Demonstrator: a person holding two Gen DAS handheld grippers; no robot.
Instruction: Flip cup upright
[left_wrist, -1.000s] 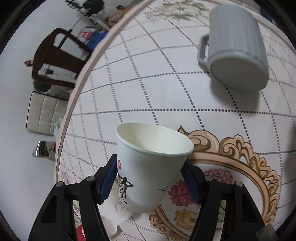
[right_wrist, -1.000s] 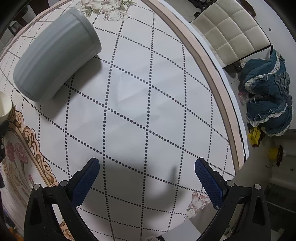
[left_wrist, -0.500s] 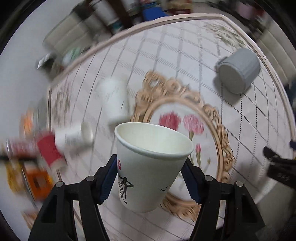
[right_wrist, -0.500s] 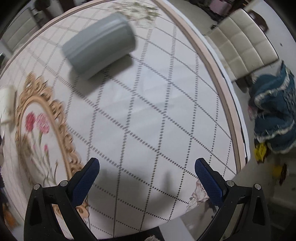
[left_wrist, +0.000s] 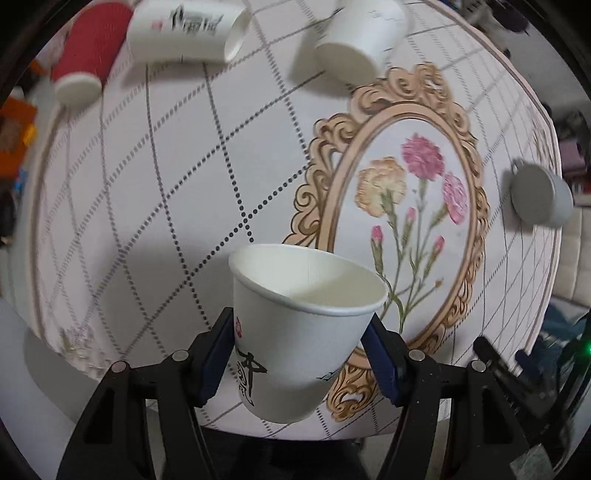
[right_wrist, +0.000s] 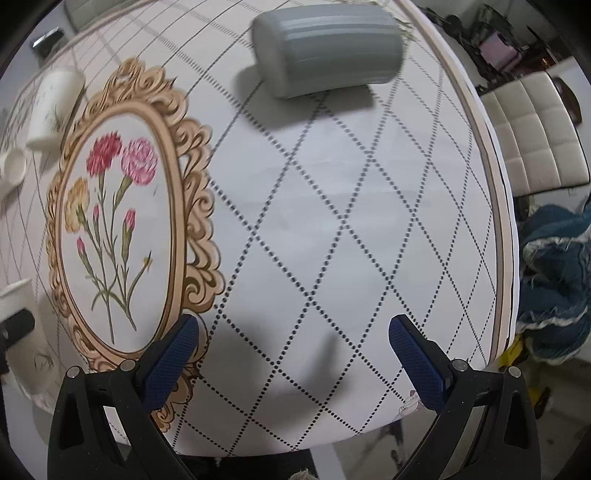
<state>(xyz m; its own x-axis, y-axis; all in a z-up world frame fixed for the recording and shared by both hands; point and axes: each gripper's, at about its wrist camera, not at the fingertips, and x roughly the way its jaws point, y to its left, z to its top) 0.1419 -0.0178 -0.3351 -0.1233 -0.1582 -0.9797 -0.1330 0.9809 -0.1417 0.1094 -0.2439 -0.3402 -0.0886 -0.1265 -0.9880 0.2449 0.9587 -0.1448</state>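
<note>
My left gripper (left_wrist: 301, 352) is shut on a white paper cup (left_wrist: 295, 339) with black calligraphy, held mouth-up and a little tilted above the near edge of the round table (left_wrist: 166, 206). The same cup shows at the left edge of the right wrist view (right_wrist: 18, 336). My right gripper (right_wrist: 295, 354) is open and empty, above the table's near right part. A grey ribbed mug (right_wrist: 328, 51) lies on its side at the far right; it also shows in the left wrist view (left_wrist: 539, 194).
Two white paper cups (left_wrist: 184, 31) (left_wrist: 362, 37) and a red cup (left_wrist: 86, 55) lie on their sides at the table's far side. A floral oval print (right_wrist: 118, 229) marks the middle. White chair (right_wrist: 532, 136) and blue cloth (right_wrist: 554, 280) beside the table.
My left gripper has swung with the cup, from over the table's edge near the mug back to the near side. The right gripper has pulled back, still open.
</note>
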